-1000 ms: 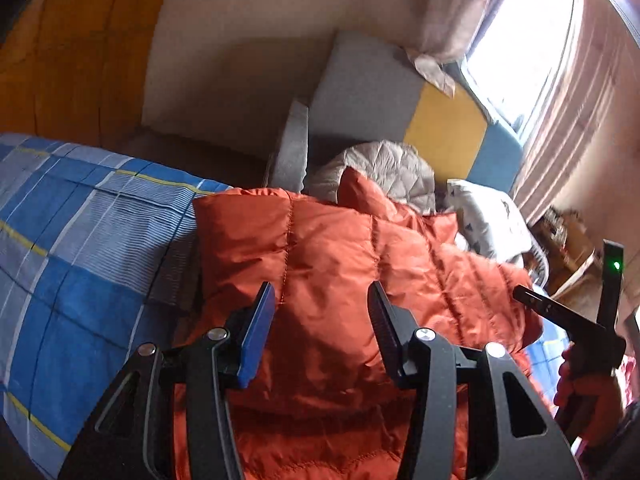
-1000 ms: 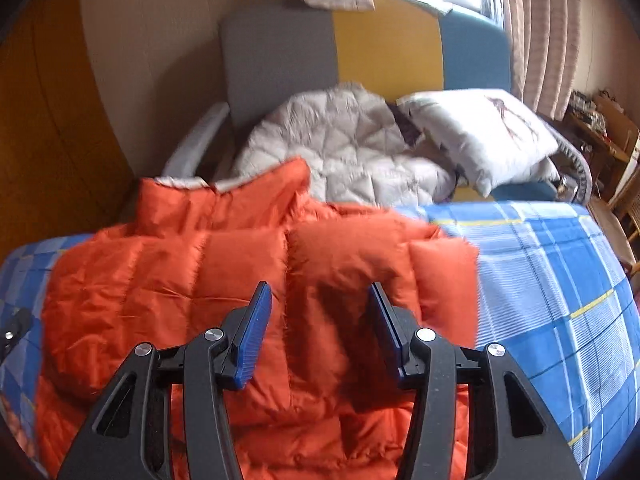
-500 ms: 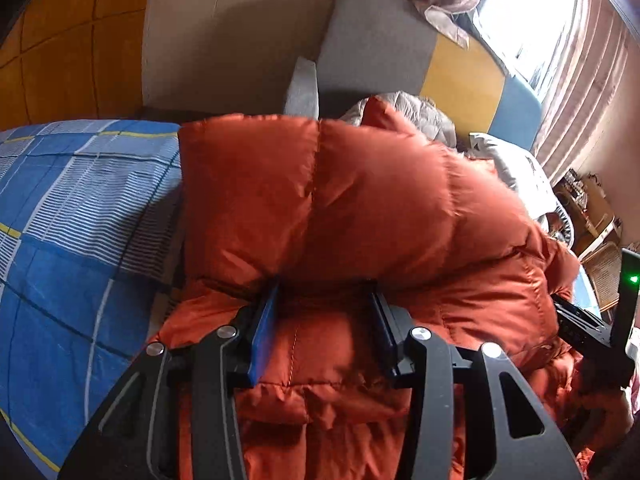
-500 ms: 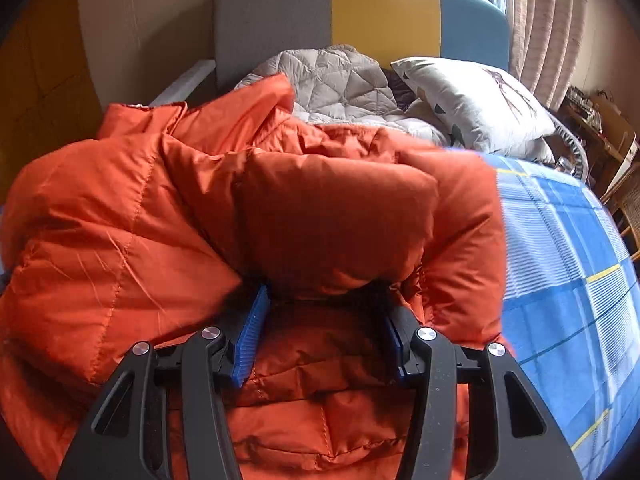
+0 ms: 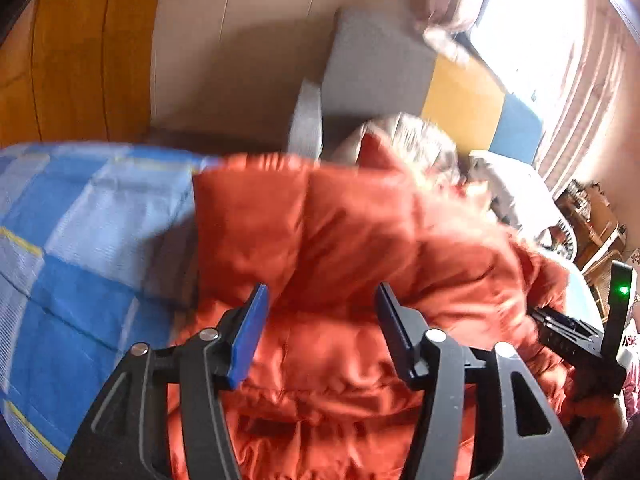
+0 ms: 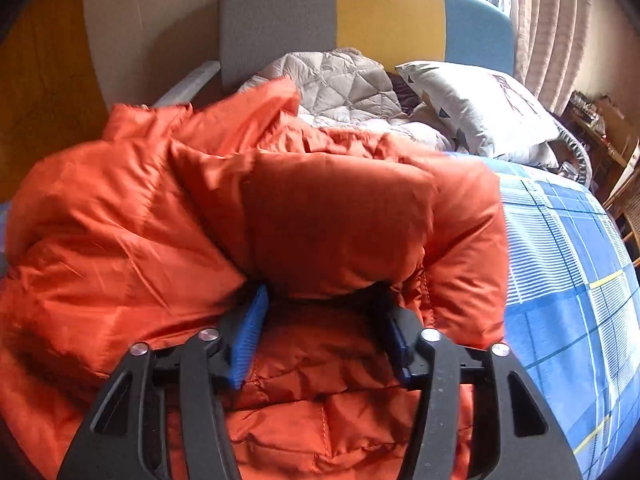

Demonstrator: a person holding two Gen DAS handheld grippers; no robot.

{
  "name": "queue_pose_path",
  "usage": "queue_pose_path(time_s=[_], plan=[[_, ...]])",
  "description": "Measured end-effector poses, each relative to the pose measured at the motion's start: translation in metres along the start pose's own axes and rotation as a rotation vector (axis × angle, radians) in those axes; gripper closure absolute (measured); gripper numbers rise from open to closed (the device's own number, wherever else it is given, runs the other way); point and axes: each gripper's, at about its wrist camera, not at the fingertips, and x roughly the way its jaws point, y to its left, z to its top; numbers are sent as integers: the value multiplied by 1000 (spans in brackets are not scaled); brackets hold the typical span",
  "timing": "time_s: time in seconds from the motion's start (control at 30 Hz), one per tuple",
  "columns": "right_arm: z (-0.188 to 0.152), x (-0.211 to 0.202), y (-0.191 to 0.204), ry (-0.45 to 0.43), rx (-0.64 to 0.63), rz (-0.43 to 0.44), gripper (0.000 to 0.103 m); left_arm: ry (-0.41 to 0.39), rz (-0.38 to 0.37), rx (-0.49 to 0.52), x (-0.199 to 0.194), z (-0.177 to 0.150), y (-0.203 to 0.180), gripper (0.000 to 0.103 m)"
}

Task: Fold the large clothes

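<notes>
Behind the bed stands a headboard (image 6: 384,12) in grey, yellow and blue panels, with a pale quilted blanket (image 6: 340,84) and a patterned pillow (image 6: 476,104) heaped against it and a curtained window off to the side. On the blue checked bedspread (image 6: 572,272) lies the orange puffer jacket (image 6: 128,216), its near part doubled over into a thick roll right in front of both tools.

The left gripper (image 5: 320,312) has its jaws parted and clear of the cloth — they have just been opening, and the fold sits beyond the tips rather than pinched between them. The right gripper (image 6: 324,312) has also just been widening; its tips are tucked under the puffed fold, and I cannot see the pads pressing on it, so it looks released.

My guess is the jacket will handle light but bulky: soft, springy filling that pushes a fold back open, under a slick shell that slides easily. A hem, seam or stitched channel — where the padding is thin — should give the surest hold, taken at two well-separated points.
</notes>
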Motion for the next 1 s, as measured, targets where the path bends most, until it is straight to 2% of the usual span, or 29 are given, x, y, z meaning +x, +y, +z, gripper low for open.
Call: queue_pose_path(time_s=[0.07,0.17,0.23,0.33,0.4,0.47,0.8,0.97,1.0], plan=[[10,-19,1,-57,1,12,41,-21,-8,13,-3,10,-5,47],[26,-30,7,-92,5,36,36,-14,-5,33,9,25,-17,46],[36,-28,12,-96,0,33,36,4,7,45,22,31,-24,46],[46,-11,19,-85,-19,-2,27,44,39,67,46,34,-28,43],[45,0,19,-72,-20,-17,26,63,47,70,58,33,-24,43],[40,10,18,-73,-27,-28,19,72,44,70,63,24,-19,43],[20,36,21,-88,-51,-26,18,75,19,39,81,9,-7,43],[23,36,23,-68,-63,-37,17,84,53,51,71,10,-9,42],[25,34,23,-59,-67,-40,17,83,62,49,62,10,-10,37]])
